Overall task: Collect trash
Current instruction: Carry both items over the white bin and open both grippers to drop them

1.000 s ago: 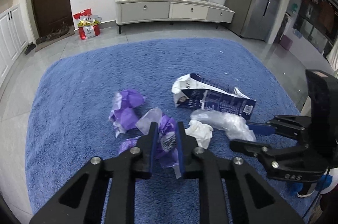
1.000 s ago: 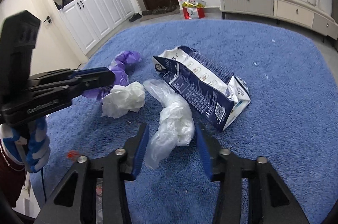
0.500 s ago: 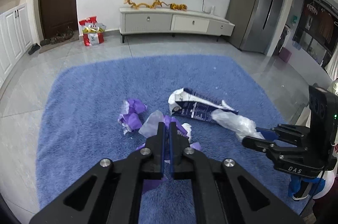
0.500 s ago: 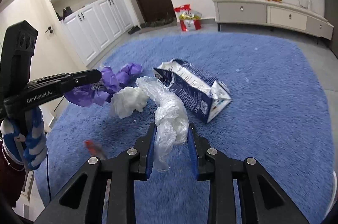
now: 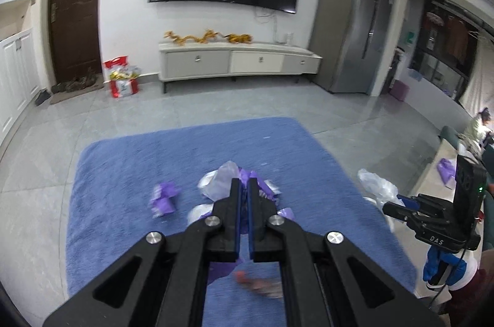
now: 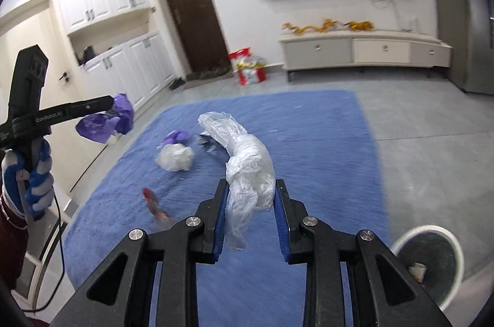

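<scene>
Purple plastic [image 5: 247, 177] sits pinched between the fingers of the left gripper [image 5: 244, 188], whose jaws are drawn almost together with only the thin film in the slit. From the right wrist view this gripper [image 6: 109, 104] is raised well above the rug [image 6: 308, 126], level and pointing across the room, with the purple plastic [image 6: 106, 123] hanging in a crumpled bunch from its tip; a hand [image 6: 29, 172] in a blue and white glove grips its handle from below. The right gripper [image 6: 250, 188] is also lifted off the rug, its jaws narrowed partway and pressing on both sides of a clear bag [image 6: 250, 163], which stands up from between the blue pads and curls forward and left above them, with a loose tail drooping below. In the left wrist view the right gripper [image 5: 398, 203] juts in from the right with the clear bag [image 5: 376, 185] bunched at its tip. Ahead of the right gripper and lower, on the rug, lie a white wad [image 6: 175, 157], a purple scrap [image 6: 176, 137] just beyond it, and a dark carton [image 6: 210, 141] mostly hidden behind the bag. A small red scrap [image 6: 152, 202], blurred, lies nearer, to the left. Below the right gripper, to its right, a white bin [image 6: 427, 262] stands on the grey floor with some litter inside.
</scene>
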`<state>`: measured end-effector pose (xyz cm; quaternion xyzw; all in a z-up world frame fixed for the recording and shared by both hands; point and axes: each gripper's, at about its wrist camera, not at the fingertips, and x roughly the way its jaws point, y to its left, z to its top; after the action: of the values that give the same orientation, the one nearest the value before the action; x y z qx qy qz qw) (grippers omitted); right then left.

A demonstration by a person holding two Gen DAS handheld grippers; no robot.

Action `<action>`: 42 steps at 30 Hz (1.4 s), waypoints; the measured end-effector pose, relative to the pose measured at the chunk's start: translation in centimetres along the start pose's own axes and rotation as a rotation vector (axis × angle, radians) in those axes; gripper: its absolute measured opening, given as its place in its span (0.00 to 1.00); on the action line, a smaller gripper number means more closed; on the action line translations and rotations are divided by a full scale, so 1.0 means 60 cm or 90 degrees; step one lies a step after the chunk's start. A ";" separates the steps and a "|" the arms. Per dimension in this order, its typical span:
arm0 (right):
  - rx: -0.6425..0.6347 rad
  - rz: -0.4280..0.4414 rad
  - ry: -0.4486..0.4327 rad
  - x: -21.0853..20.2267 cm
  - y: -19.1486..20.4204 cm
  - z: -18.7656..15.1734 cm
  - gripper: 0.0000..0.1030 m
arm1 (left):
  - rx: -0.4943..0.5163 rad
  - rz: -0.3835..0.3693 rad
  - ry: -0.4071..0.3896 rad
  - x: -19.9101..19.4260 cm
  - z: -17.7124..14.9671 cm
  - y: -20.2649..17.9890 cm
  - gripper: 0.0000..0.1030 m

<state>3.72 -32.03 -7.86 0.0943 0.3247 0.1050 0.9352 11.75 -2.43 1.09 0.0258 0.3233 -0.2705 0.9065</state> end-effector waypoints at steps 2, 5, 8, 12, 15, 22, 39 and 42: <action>0.010 -0.026 -0.012 -0.036 -0.029 -0.009 0.27 | 0.016 -0.021 -0.001 0.001 0.013 -0.041 0.03; 0.038 -0.067 -0.025 -0.087 -0.084 -0.028 0.27 | 0.037 -0.058 0.008 0.014 0.030 -0.109 0.03; 0.074 -0.112 -0.035 -0.133 -0.146 -0.053 0.27 | 0.064 -0.093 0.020 0.039 0.043 -0.185 0.03; 0.118 -0.163 -0.035 -0.171 -0.217 -0.083 0.27 | 0.093 -0.139 0.049 0.088 0.048 -0.291 0.03; 0.154 -0.190 -0.025 -0.185 -0.269 -0.109 0.27 | 0.113 -0.172 0.080 0.135 0.046 -0.371 0.03; 0.225 -0.225 0.013 -0.152 -0.361 -0.152 0.27 | 0.148 -0.213 0.164 0.265 0.020 -0.520 0.03; 0.304 -0.263 0.096 -0.014 -0.493 -0.225 0.31 | 0.152 -0.243 0.265 0.499 -0.043 -0.655 0.06; 0.304 -0.282 0.110 -0.003 -0.501 -0.232 0.34 | 0.141 -0.262 0.294 0.527 -0.053 -0.657 0.07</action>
<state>-1.11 -59.42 -25.84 0.2286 0.4310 -0.1721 0.8558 10.34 -50.29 -15.39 0.1193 0.4874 -0.4685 0.7271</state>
